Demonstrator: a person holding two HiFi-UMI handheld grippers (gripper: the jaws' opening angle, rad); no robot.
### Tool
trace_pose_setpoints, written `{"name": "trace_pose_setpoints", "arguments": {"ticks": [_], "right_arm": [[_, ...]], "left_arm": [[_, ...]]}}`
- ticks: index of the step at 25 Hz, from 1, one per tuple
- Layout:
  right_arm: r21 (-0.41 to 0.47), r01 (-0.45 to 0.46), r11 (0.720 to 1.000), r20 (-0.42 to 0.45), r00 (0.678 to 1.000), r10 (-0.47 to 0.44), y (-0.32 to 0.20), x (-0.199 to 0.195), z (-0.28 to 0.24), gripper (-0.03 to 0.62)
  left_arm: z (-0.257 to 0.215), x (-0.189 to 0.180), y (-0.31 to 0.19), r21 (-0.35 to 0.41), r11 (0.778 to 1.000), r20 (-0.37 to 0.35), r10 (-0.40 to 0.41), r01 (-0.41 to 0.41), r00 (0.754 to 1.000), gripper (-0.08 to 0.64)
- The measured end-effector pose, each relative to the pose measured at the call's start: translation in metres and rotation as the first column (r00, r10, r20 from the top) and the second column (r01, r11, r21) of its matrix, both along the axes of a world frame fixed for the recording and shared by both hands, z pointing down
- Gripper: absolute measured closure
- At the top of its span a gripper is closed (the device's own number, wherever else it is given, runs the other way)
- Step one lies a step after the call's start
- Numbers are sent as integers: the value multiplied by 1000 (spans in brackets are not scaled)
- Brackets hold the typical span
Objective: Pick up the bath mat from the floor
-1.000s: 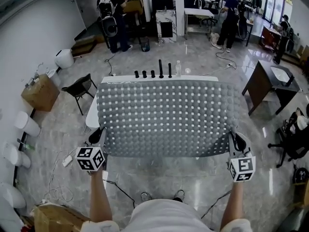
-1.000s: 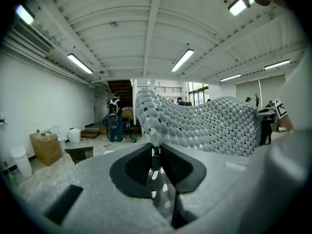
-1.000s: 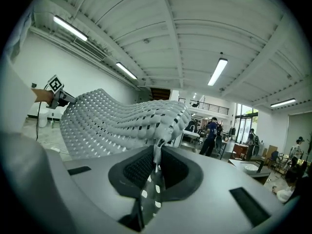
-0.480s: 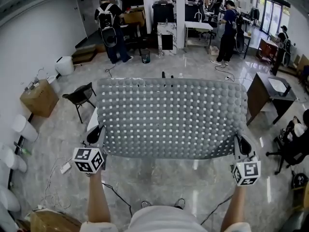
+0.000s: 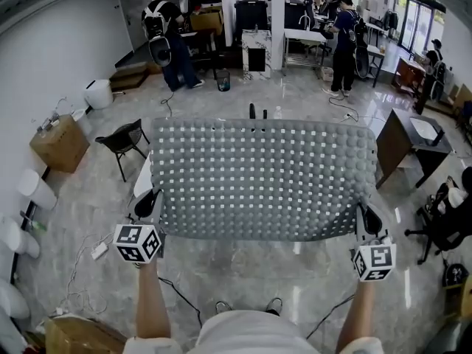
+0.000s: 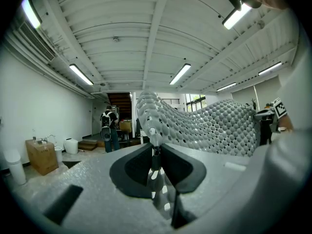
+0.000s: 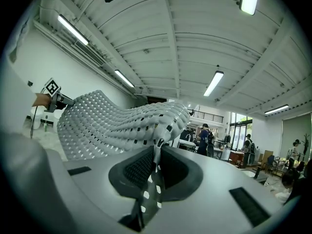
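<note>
In the head view the grey bath mat (image 5: 262,179) is stretched flat in the air above the floor (image 5: 243,271) between the left gripper (image 5: 150,203) and right gripper (image 5: 368,217), while the left gripper view shows its jaws pinching the mat's edge, as does the right gripper view.

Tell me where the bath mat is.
In the head view the bath mat spans the centre, held off the floor, its near corners clamped by the left gripper and right gripper, a black chair to its left.
</note>
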State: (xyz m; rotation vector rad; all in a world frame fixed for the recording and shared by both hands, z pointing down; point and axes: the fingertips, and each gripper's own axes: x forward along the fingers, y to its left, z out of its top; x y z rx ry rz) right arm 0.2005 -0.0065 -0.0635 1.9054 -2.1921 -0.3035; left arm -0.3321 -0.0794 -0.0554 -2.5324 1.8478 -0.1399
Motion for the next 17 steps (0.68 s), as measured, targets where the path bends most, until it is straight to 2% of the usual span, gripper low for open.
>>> {"name": "trace_pose_setpoints", "arguments": {"ticks": [17], "right_arm": [[28, 26, 999, -6, 1000, -26, 13, 8, -12, 555]], "left_arm": [[-11, 13, 15, 31, 1000, 8, -2, 2, 1000, 502]]}}
